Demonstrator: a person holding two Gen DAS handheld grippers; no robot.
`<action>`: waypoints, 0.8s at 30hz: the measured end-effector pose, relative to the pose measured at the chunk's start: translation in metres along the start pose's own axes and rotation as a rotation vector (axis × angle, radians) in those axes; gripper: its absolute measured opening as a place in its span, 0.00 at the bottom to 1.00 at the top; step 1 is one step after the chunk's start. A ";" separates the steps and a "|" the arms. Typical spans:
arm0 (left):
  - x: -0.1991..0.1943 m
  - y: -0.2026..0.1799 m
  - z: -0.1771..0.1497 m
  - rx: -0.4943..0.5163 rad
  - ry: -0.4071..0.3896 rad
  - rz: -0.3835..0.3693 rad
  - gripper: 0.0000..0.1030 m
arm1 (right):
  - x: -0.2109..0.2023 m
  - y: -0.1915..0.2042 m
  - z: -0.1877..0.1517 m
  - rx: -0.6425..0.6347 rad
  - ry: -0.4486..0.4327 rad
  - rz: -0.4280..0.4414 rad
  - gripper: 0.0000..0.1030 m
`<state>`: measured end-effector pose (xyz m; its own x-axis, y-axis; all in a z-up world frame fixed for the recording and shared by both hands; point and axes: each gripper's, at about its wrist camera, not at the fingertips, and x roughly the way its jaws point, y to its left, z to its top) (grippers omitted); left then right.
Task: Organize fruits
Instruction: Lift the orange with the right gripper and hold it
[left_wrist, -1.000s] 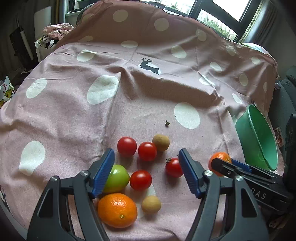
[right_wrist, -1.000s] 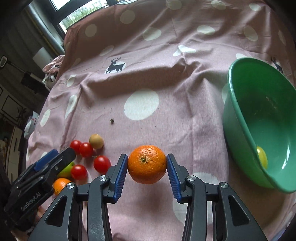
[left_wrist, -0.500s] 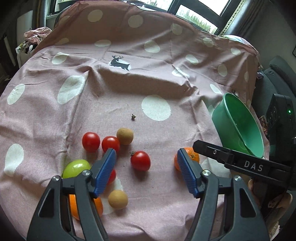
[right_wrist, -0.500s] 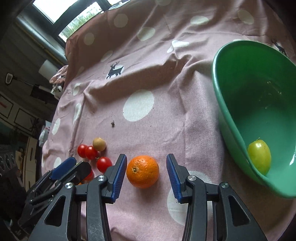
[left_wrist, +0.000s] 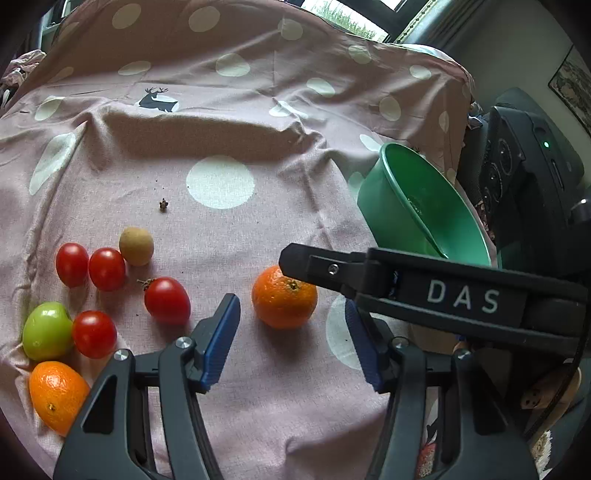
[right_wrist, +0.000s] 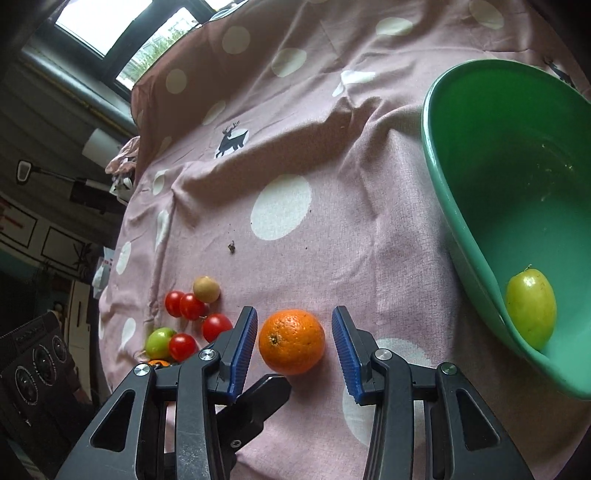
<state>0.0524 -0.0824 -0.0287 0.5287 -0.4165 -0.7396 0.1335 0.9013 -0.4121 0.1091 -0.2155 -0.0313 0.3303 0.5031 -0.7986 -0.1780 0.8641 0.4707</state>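
Note:
An orange (right_wrist: 291, 341) lies on the pink dotted cloth (right_wrist: 332, 221). My right gripper (right_wrist: 294, 334) stands open around the orange, with a gap at each blue pad. My left gripper (left_wrist: 291, 334) points at the same orange (left_wrist: 284, 297) from the near side; its jaws are closing with nothing between them. One black finger (left_wrist: 406, 291) of the right gripper crosses above the orange. The green bowl (right_wrist: 436, 166) at the right holds one yellow-green fruit (right_wrist: 530, 308). At the left lie several red tomatoes (left_wrist: 167, 300), a green fruit (left_wrist: 47, 330), a second orange (left_wrist: 55, 395) and a brown round fruit (left_wrist: 136, 246).
The bowl (left_wrist: 424, 214) stands tilted near the cloth's right edge. A small dark crumb (left_wrist: 162, 205) lies mid-cloth. A raised fold (left_wrist: 207, 133) runs across the cloth behind it. A black device (left_wrist: 524, 173) sits at the far right.
My left gripper swung right from the fruit cluster to the orange and its jaws narrowed. The orange, pressed between the right pads a second ago, now lies free on the cloth.

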 end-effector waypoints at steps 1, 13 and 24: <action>0.000 -0.002 -0.001 0.012 -0.001 -0.003 0.56 | 0.000 -0.001 0.000 0.004 0.002 0.002 0.44; 0.014 0.006 -0.002 -0.043 0.015 -0.012 0.54 | 0.015 -0.002 0.000 0.016 0.054 0.001 0.44; 0.022 0.011 -0.004 -0.084 0.036 -0.027 0.49 | 0.020 0.000 -0.001 0.023 0.068 0.006 0.44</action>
<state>0.0623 -0.0821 -0.0513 0.4948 -0.4461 -0.7458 0.0757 0.8771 -0.4744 0.1148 -0.2058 -0.0476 0.2651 0.5091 -0.8189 -0.1580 0.8607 0.4840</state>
